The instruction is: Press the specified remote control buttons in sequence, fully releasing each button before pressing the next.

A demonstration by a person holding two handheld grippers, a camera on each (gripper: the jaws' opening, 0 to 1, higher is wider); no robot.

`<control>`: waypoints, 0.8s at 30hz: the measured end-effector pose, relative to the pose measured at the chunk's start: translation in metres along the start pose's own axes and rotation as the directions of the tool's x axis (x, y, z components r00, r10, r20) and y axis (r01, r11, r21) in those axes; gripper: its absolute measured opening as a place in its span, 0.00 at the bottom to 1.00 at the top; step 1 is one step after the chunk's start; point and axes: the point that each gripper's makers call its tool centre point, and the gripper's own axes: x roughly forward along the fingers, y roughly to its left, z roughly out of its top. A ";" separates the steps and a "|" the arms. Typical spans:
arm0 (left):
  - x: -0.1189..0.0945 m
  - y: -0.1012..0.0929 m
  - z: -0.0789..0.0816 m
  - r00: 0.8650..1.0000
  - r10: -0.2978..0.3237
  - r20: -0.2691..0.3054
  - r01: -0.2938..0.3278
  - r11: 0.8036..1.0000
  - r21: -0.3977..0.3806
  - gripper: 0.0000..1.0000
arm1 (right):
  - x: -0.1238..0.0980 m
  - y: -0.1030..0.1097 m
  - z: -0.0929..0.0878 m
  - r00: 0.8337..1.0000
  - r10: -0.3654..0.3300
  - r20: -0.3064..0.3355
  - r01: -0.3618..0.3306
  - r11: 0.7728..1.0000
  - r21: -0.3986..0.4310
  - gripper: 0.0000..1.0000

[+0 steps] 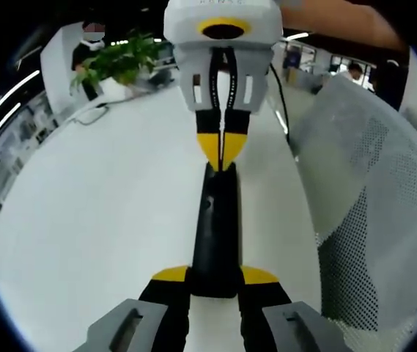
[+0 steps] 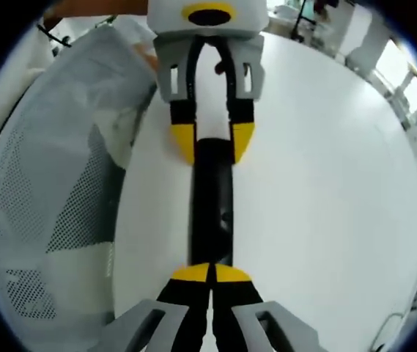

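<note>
Two grippers on remote (image 1: 215,235) above white table (image 1: 83,220): left gripper (image 1: 215,282) jaws pinching its near end, steadying; right gripper (image 2: 209,275) jaws pressed together, tips on far end, presumably pressing.

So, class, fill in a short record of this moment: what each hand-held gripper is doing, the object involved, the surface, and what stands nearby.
object: black remote control, lying on the table
left hand-held gripper: jaws closed on the remote's near end
right hand-held gripper: jaws shut, tips at the remote's other end
surface: white table
nearby: mesh office chair beside the table; potted plant at the far end
</note>
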 end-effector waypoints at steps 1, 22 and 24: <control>0.000 0.000 0.000 1.000 -0.001 0.001 0.001 1.000 0.001 0.24 | 0.000 0.000 0.000 1.000 0.002 -0.001 -0.002 1.000 0.001 0.00; 0.000 -0.001 0.000 1.000 -0.003 0.012 0.003 1.000 0.002 0.24 | 0.003 0.000 -0.001 0.999 0.007 -0.039 -0.009 0.999 -0.039 0.00; 0.000 -0.002 0.000 1.000 -0.002 0.013 0.002 1.000 0.002 0.24 | 0.003 0.001 -0.001 0.999 0.007 -0.040 -0.008 0.999 -0.038 0.00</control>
